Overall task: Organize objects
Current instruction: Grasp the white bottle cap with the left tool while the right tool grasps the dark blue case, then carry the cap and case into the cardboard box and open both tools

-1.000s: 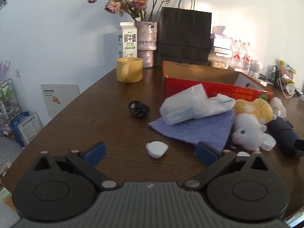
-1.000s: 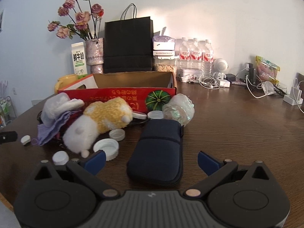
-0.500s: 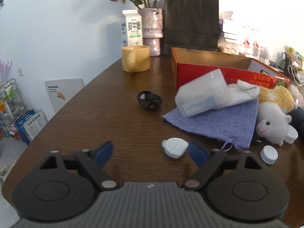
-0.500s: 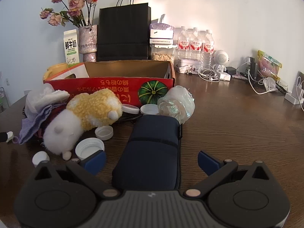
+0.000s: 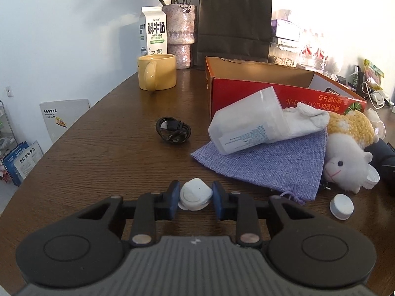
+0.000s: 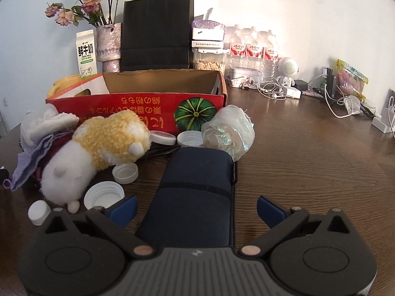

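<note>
The left claw (image 5: 195,195) was pinching a small white rounded plastic cap (image 5: 195,193) between its blue pads, low over the dark brown wooden table (image 5: 98,148). At about 12 o'clock from the cap lay a coiled black cable (image 5: 173,133). At 2 o'clock a lavender woven drawstring pouch (image 5: 269,162) was spread flat, with a translucent white plastic container (image 5: 249,125) lying tilted on it and against the open red cardboard box (image 5: 246,88). A white-and-yellow plush sheep (image 5: 348,153) lay touching the pouch's right edge, and a white screw-on bottle cap (image 5: 341,206) sat at 3 o'clock from the claw.

The right claw (image 6: 196,208) was spread wide, its fingers on either side of a long navy fabric case (image 6: 197,185) without touching it. At 10 o'clock from that claw lay two open white lids (image 6: 104,194), just beside the plush sheep. A crumpled clear plastic wrapper (image 6: 228,130) rested against the case's far end at 12 o'clock.
</note>
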A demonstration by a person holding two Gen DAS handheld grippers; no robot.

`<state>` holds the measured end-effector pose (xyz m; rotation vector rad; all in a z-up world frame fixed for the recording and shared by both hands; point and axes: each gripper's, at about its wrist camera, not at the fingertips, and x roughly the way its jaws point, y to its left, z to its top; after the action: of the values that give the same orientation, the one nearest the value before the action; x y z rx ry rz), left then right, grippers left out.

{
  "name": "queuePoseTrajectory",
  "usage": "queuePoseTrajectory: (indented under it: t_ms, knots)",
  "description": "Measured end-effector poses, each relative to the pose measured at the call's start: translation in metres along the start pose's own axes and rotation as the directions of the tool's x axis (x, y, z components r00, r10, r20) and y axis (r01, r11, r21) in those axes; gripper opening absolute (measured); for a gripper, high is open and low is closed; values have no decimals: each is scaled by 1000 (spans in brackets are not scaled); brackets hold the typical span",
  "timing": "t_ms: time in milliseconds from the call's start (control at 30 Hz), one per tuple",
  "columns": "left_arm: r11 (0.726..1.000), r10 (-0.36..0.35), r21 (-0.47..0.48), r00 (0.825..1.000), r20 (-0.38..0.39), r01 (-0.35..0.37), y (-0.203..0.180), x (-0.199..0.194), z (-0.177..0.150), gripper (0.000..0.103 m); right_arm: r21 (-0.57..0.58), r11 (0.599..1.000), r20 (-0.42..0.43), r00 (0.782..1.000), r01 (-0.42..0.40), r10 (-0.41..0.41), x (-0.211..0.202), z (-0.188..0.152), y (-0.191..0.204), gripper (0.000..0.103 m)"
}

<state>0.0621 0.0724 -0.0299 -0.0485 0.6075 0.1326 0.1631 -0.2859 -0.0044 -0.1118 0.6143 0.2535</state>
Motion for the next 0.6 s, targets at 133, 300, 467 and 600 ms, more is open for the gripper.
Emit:
queuePoseTrajectory:
  t_ms: [133, 300, 467, 600]
  knots:
    - [1000, -3, -19, 1000, 1, 3, 2, 0, 2, 28, -5, 1000, -12, 1000, 0, 0, 5, 1, 0, 99]
    - [1000, -4, -29, 1000, 26, 5, 3, -6, 6, 28, 8, 1000, -25, 999, -27, 27, 10, 2, -4, 87]
    - [999, -14, -37, 999, 36, 16, 2, -8, 8, 28, 5, 999, -19, 998, -52, 52, 9, 3, -6, 74]
    - [999, -19, -47, 999, 51, 21, 2, -12, 8, 28, -3, 998, -15, 998, -59, 59, 3, 2, -9, 69]
